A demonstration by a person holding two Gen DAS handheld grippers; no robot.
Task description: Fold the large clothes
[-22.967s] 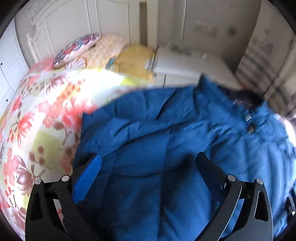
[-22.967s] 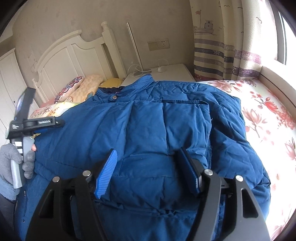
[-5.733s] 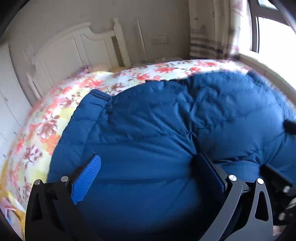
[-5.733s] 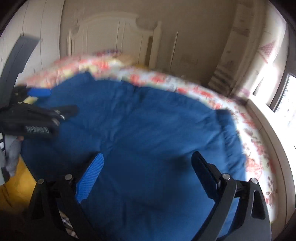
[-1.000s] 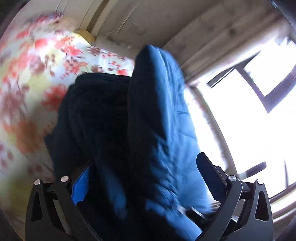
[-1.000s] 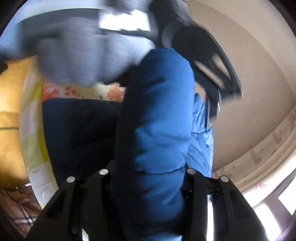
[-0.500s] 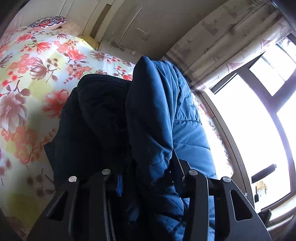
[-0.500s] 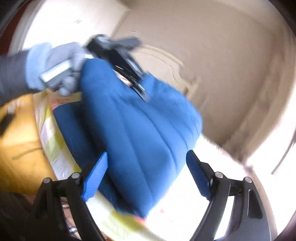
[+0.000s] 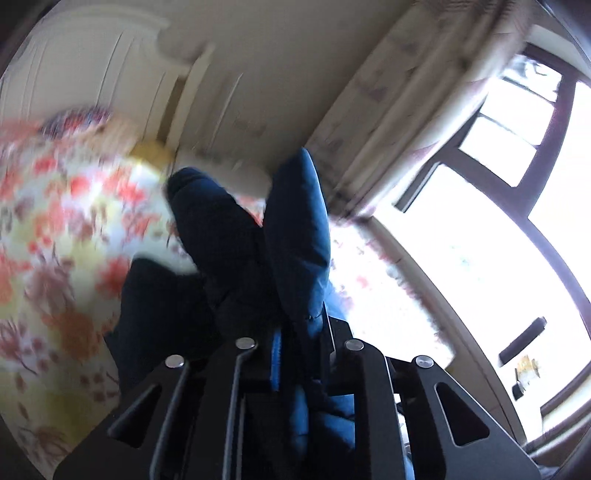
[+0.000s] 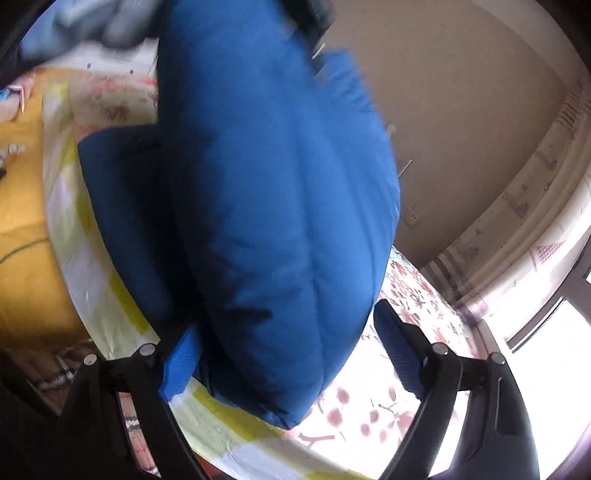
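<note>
The blue puffer jacket (image 10: 280, 192) hangs folded above the floral bed sheet (image 10: 369, 417). In the left wrist view the left gripper (image 9: 301, 350) is shut on a fold of the jacket (image 9: 295, 236), which rises between the fingers; a darker part (image 9: 218, 236) hangs to the left. In the right wrist view the right gripper (image 10: 291, 354) is open, its blue pads on either side of the jacket's lower end. The gloved hand with the left gripper (image 10: 110, 22) is blurred at the top of that view.
The white headboard (image 9: 110, 74) and a patterned pillow (image 9: 77, 118) lie at the far end of the bed. Curtains (image 9: 399, 103) and a bright window (image 9: 517, 184) are on the right. An orange-yellow floor (image 10: 22, 206) is beside the bed.
The left gripper has closed tighter on the jacket and lifted it, tilting the view upward. The right gripper stays open and has moved in under the hanging jacket.
</note>
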